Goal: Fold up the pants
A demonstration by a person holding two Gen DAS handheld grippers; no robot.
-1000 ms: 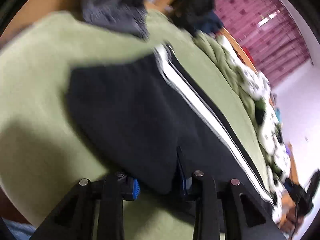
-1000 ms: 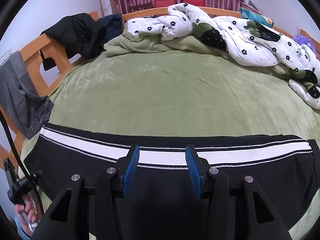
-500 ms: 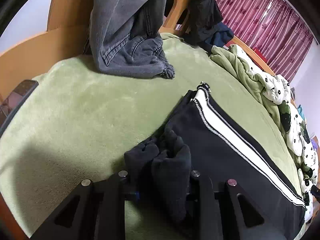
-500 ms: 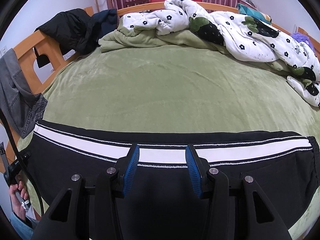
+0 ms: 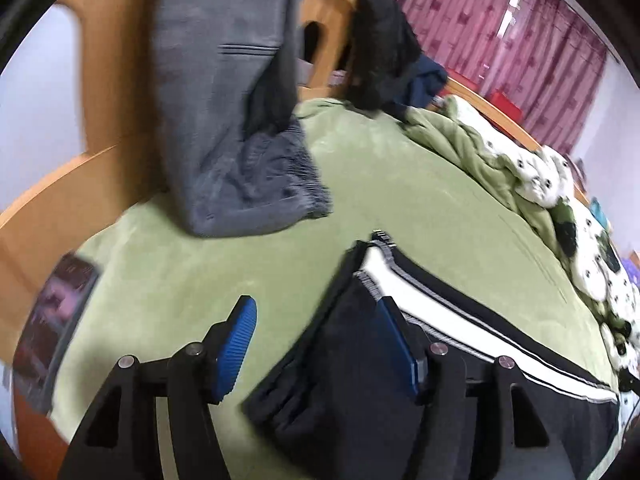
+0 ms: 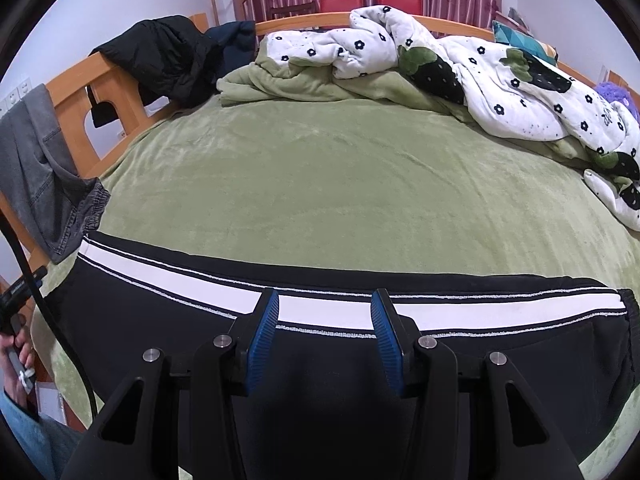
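Observation:
Black pants with a white side stripe point(image 6: 328, 352) lie flat along the near edge of the green bed. In the left wrist view their leg end point(image 5: 340, 364) lies bunched and folded over. My left gripper point(image 5: 316, 344) is open over that end, its right pad above the cloth, its left pad over bare blanket. My right gripper point(image 6: 324, 328) is open and empty, hovering above the middle of the pants by the stripe.
Grey jeans point(image 5: 236, 120) hang over the wooden bed frame point(image 5: 52, 200) at the left. A black jacket point(image 6: 168, 60) drapes the headboard. A flowered quilt point(image 6: 480, 64) and green blanket are heaped at the far side. A dark phone-like object point(image 5: 52, 328) lies at the bed's left edge.
My left gripper was shut on the bunched leg end; it has opened and let the cloth drop onto the pants. The right gripper has barely moved.

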